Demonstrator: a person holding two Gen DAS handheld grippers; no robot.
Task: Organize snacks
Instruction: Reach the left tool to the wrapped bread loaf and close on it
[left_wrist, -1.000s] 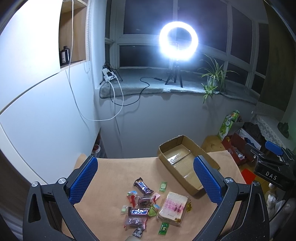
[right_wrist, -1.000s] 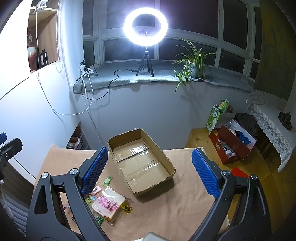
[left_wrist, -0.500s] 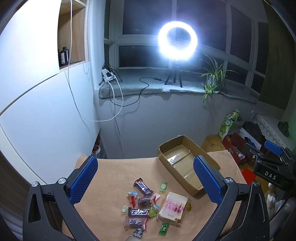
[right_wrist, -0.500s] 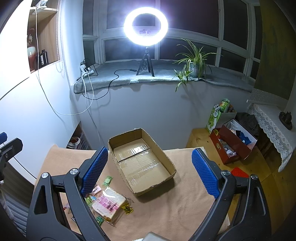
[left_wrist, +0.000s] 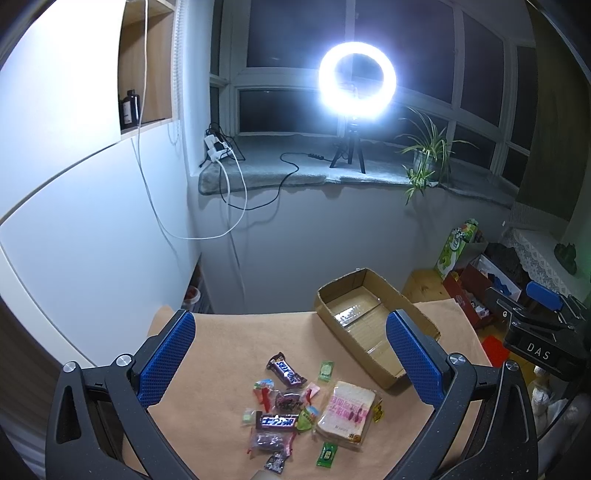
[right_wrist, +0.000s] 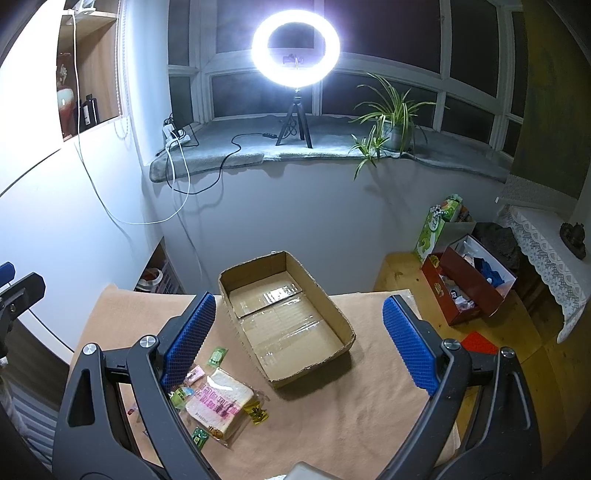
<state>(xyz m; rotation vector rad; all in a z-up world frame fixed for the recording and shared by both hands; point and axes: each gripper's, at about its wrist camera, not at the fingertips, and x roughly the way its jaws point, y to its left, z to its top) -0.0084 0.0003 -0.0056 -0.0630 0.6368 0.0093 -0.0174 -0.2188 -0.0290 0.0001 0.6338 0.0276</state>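
While the snacks (left_wrist: 295, 410) lie heaped on the table (left_wrist: 221, 354) just left of the empty box (right_wrist: 284, 317), both the left tool (left_wrist: 291, 354) and right tool (right_wrist: 299, 339) hover above with jaws spread, gripping nothing, ready for a first pick.

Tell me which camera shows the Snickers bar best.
The left wrist view. The Snickers bar lies there unobstructed on the table, its label readable. In the right wrist view the bar cannot be seen; the right gripper's left finger covers that part of the snack pile.
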